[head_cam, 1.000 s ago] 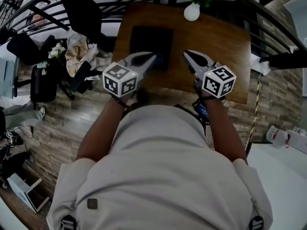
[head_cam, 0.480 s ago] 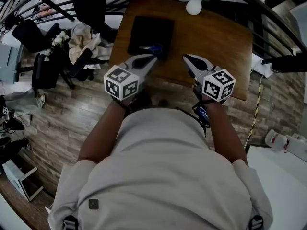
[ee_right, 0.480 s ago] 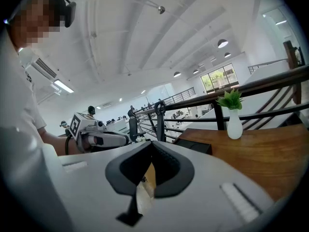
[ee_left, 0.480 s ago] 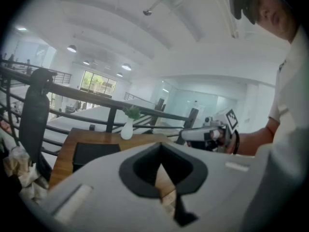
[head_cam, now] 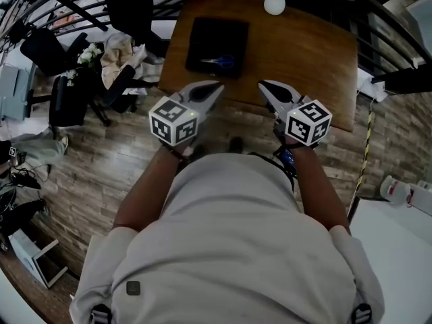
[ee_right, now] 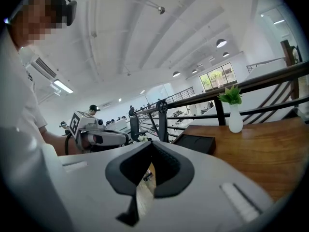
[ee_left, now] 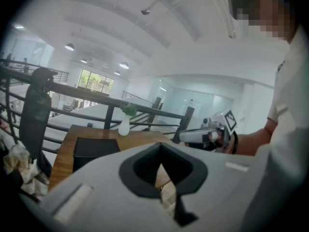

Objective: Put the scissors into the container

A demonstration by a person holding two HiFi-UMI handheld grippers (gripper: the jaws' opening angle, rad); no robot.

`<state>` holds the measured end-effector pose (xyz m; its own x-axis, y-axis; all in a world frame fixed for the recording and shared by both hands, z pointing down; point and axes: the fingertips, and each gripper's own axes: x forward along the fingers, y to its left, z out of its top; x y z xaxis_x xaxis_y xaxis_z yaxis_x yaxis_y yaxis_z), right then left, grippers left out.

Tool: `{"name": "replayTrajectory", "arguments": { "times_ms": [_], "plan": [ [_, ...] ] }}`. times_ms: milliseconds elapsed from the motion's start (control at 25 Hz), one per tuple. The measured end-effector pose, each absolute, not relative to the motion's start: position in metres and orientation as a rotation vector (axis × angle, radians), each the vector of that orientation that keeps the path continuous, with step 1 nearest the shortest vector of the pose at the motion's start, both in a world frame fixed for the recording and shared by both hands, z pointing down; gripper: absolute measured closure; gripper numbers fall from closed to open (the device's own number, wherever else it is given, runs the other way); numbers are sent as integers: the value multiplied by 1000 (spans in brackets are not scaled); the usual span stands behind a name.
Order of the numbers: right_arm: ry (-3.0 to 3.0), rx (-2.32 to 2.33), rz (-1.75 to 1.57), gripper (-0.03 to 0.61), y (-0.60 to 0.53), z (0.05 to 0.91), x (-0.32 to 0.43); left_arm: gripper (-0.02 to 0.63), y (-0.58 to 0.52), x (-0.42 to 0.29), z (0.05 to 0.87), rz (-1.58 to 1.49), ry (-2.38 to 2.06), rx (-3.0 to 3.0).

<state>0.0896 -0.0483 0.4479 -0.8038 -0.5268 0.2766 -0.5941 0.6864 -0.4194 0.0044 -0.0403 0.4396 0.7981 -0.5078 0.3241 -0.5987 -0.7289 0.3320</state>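
Blue-handled scissors (head_cam: 219, 62) lie inside the black container (head_cam: 202, 36) on the wooden table (head_cam: 304, 52). My left gripper (head_cam: 217, 86) hangs just short of the table's near edge, below the container, its jaws shut with nothing between them. My right gripper (head_cam: 263, 85) is level with it on the right, also shut and empty. In the left gripper view the container (ee_left: 95, 149) stands ahead on the left and the right gripper (ee_left: 186, 137) shows at the side. In the right gripper view the container (ee_right: 195, 143) lies ahead and the left gripper (ee_right: 126, 138) is beside it.
A white vase with a green plant (head_cam: 275, 2) stands at the table's far edge. A black railing runs behind the table. Left of the table are a black chair (head_cam: 128, 5) and a heap of cloth (head_cam: 121, 52). A yellow-black cable (head_cam: 364, 147) trails at right.
Both grippers have drawn back from the container towards the table's near edge. The left tip was over the container. The scissors stay in the container, now uncovered.
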Motion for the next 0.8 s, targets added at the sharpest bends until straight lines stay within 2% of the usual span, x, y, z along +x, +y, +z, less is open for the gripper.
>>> {"name": "replayTrajectory", "arguments": {
  "times_ms": [800],
  "plan": [
    [-2742, 1070, 733, 571, 31, 425, -1, 611, 24, -82, 420, 302, -701, 2621]
  ]
}}
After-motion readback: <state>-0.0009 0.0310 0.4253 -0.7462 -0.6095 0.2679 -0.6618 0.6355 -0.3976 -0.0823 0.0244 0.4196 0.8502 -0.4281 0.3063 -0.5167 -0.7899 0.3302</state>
